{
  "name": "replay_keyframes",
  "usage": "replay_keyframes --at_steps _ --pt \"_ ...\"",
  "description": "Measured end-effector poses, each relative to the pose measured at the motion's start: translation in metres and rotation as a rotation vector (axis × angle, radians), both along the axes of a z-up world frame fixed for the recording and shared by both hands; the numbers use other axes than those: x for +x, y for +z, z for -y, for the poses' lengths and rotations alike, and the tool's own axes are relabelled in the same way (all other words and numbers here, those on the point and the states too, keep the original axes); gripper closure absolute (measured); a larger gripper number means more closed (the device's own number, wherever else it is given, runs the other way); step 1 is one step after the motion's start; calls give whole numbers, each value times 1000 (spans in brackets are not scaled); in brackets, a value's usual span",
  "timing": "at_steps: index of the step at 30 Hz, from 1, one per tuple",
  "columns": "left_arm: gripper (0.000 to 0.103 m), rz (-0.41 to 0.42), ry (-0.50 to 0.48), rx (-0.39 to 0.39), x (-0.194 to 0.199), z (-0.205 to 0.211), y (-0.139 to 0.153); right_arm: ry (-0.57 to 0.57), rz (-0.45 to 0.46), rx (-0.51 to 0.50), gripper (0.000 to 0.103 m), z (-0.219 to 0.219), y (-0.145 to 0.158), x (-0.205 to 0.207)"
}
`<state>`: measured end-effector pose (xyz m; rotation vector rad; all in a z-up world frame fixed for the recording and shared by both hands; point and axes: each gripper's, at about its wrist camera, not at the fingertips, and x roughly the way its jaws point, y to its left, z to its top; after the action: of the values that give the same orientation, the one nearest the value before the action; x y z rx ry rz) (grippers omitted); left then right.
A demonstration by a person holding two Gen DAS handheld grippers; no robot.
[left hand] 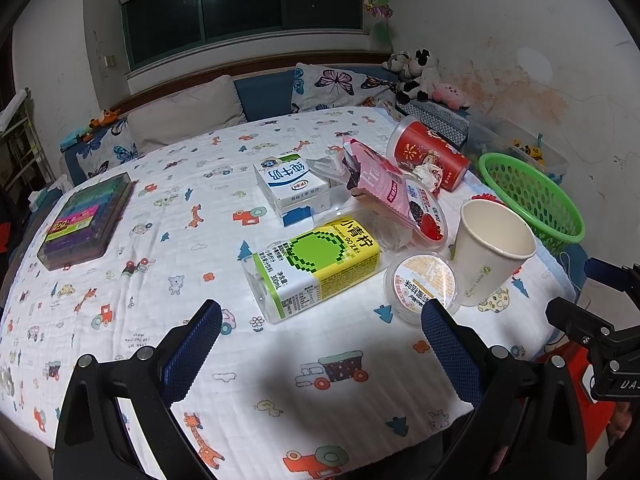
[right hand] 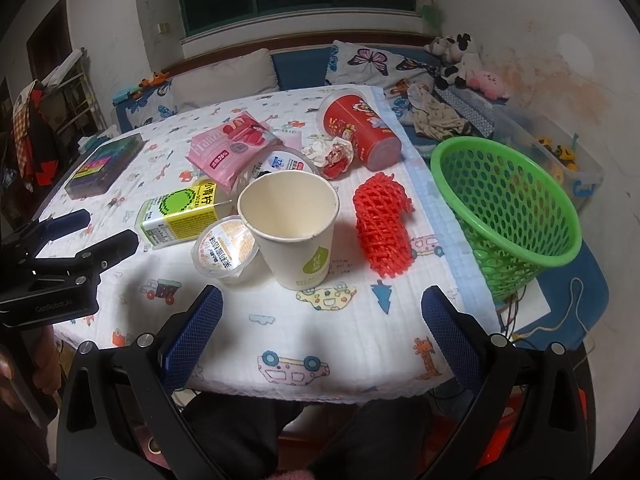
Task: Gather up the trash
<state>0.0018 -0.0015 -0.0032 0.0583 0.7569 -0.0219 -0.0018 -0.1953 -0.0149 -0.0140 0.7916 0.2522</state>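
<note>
Green basket (right hand: 516,216) sits at table's right edge, tilted, mouth toward the litter; rigid mesh, light.

Red canister (right hand: 360,128) lies on its side at the far end: stiff, may roll; grip across the body.

Lime drink carton (left hand: 316,264) lies flat mid-table: likely empty, crushable; take by the narrow sides.

Paper cup (right hand: 292,224) upright, near front: thin wall, pinch at rim.

Red foam net (right hand: 382,228) beside cup: soft, snags easily.

Left gripper (left hand: 320,340) and right gripper (right hand: 322,328): both spread wide, holding nothing.
</note>
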Motion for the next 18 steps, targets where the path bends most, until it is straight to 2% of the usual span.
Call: replay_keyframes --at_steps 18 --pt "6 -14 5 -4 7 -7 -5 9 -15 -1 4 -1 -4 7"
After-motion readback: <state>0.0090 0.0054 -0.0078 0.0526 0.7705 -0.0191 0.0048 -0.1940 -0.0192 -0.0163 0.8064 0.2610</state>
